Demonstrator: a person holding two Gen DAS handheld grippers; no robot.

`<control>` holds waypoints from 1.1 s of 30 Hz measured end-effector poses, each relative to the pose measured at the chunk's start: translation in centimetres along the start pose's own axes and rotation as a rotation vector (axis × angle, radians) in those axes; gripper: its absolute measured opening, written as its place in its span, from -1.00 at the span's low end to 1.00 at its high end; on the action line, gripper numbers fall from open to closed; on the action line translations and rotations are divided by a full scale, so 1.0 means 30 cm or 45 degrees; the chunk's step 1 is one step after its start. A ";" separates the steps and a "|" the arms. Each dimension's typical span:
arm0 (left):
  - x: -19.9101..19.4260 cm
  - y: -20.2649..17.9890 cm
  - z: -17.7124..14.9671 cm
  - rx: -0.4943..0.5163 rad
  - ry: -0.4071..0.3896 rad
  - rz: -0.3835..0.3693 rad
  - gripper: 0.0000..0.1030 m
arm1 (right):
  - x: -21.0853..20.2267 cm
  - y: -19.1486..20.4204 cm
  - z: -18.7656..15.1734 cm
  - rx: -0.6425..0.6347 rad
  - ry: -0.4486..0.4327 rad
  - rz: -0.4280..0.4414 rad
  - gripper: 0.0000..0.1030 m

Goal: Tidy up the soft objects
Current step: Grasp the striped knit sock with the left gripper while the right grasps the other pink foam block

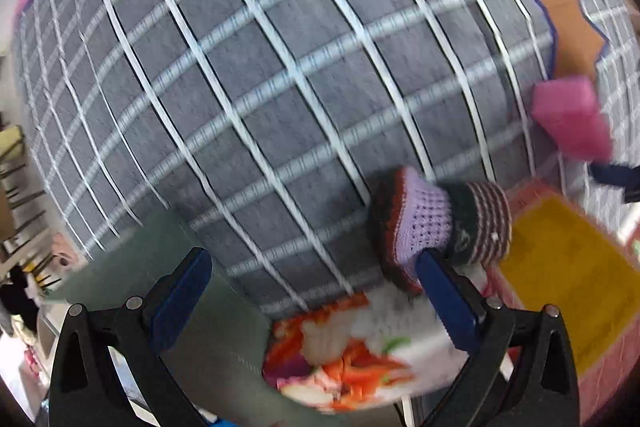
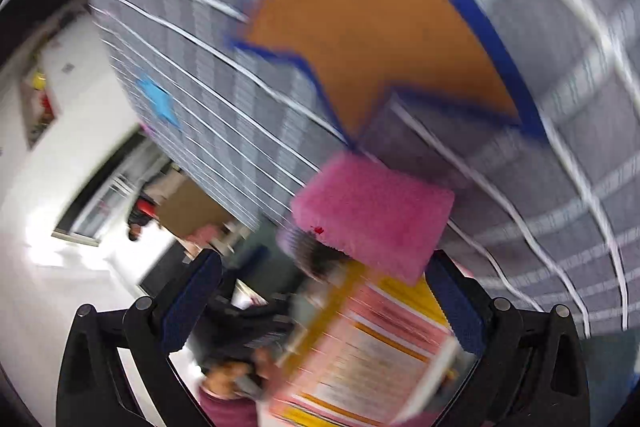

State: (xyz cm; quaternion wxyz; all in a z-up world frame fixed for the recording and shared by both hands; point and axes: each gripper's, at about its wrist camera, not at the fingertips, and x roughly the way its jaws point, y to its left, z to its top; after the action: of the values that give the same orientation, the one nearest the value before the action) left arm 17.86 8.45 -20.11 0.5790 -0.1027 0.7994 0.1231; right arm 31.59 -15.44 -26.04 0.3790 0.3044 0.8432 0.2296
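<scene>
A knitted toy (image 1: 438, 223) lies on the grey checked blanket (image 1: 260, 75), at the blanket's near edge. It is crocheted in lilac mesh at the middle, with a dark, red-rimmed flare at one end and a dark cylinder ringed in pale pink stripes at the other. Its long axis runs roughly left to right across the left wrist view, flared end to the left, striped end to the right beside a yellow and pink sheet (image 1: 568, 287).

A pink sponge block (image 2: 370, 215) sits further along the blanket, just below an orange star (image 2: 360, 19) edged in blue. In the right wrist view it is tilted, its long side running down to the right; the frame is blurred, so whether it rests on the blanket or is off it I cannot tell.

The left gripper (image 1: 312, 295) has its jaws spread wide and holds nothing; its right blue pad touches or nearly touches the toy's lilac part. Between the jaws lies a floral cloth (image 1: 344, 343).

The right gripper (image 2: 324, 303) also has jaws wide apart, empty, with the sponge's lower corner just beyond its right pad.
</scene>
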 end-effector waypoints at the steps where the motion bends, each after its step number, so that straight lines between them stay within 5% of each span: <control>1: -0.006 0.003 0.017 -0.033 -0.030 0.011 1.00 | -0.027 0.032 0.014 -0.033 -0.042 0.015 0.99; 4: -0.083 0.048 0.071 -0.176 -0.197 0.009 1.00 | -0.121 0.145 0.032 -0.170 -0.177 -0.031 0.99; 7: -0.178 0.109 0.092 -0.295 -0.303 0.040 1.00 | -0.193 0.221 0.018 -0.302 -0.276 -0.247 0.99; 12: -0.218 0.145 0.012 -0.285 -0.259 -0.220 1.00 | -0.196 0.236 -0.021 -0.452 -0.332 -0.615 0.99; 20: -0.100 -0.025 -0.075 -0.227 -0.149 -0.293 1.00 | 0.051 0.231 -0.069 -0.962 -0.230 -1.104 0.99; 26: -0.012 -0.117 -0.184 -0.225 -0.118 -0.295 1.00 | 0.171 0.231 -0.081 -1.170 -0.187 -1.235 0.99; 33: 0.072 -0.253 -0.106 -0.182 -0.141 -0.181 1.00 | 0.071 0.232 0.050 -0.966 -0.342 -1.249 0.99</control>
State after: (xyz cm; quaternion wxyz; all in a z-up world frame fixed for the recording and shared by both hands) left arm 16.67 0.19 -21.82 0.6209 -0.1930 0.7460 0.1441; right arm 34.01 -8.81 -23.71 0.6242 -0.2467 0.6896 0.2720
